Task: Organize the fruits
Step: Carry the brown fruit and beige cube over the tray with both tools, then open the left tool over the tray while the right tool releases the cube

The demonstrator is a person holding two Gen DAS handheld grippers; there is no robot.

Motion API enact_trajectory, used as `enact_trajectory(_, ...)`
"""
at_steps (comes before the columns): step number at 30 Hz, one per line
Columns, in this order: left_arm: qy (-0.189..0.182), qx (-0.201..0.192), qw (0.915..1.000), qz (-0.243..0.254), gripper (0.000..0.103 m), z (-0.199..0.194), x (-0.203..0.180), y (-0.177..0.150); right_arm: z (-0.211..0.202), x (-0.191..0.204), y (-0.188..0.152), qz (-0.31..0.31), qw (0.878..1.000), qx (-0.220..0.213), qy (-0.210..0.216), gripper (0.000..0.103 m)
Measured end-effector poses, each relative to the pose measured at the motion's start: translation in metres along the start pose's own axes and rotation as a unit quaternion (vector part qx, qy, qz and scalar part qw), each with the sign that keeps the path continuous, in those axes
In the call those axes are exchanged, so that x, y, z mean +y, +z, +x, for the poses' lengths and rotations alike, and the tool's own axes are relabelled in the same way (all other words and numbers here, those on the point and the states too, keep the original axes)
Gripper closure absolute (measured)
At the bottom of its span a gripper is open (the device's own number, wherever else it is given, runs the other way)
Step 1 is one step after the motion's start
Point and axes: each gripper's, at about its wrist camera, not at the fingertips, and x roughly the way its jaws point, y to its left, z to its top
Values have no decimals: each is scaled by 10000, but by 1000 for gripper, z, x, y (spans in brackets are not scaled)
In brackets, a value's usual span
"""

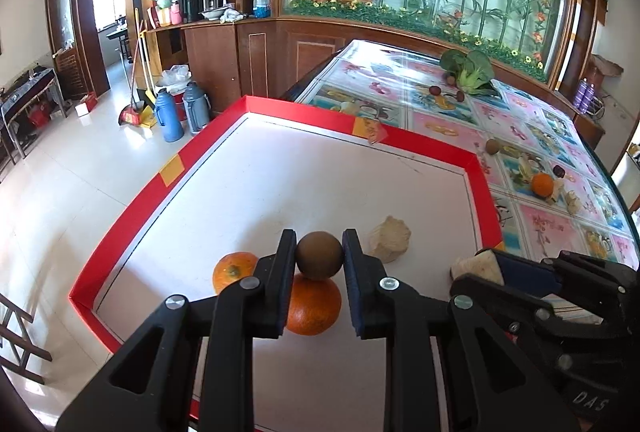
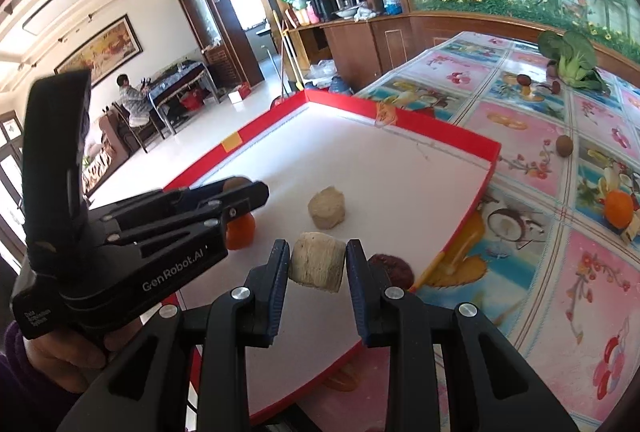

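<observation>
The left gripper (image 1: 319,260) was clamped on a brown kiwi (image 1: 319,255), held above the white tray (image 1: 320,167). Just under it lay an orange (image 1: 314,306), with a second orange (image 1: 232,270) to its left and a pale chunk (image 1: 390,238) to its right, all on the tray floor. The right gripper (image 2: 317,266) was clamped on a beige chunk (image 2: 317,266) over the tray's near end; another like it (image 2: 327,207) lay on the tray beyond. A dark red fruit (image 2: 394,268) sat at the tray's right edge. Out on the patterned worktop (image 2: 540,135) lay a kiwi (image 2: 564,145), an orange (image 2: 618,207) and a leafy green (image 2: 572,59), well apart.
</observation>
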Motion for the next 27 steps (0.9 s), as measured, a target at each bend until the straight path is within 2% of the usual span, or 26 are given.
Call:
enact_trajectory(14,256,-4,9995,160,78,6,1,-6,9,13,-5,-262,9995,162,-114,75)
enact_trajectory(20,357,19,9991,218,74,7,-1,-7,5,13,-6,-423,9988,201,-106,72)
enact_trajectory(23,362,49,9990,253,65,6,-4,-6,-2,5,-7,-250,9996,138,-45,62)
enact_trajectory(27,555,-109,9981,245,33,-3,-5,-3,-21,-15,-8,82,9999,-136,32,62)
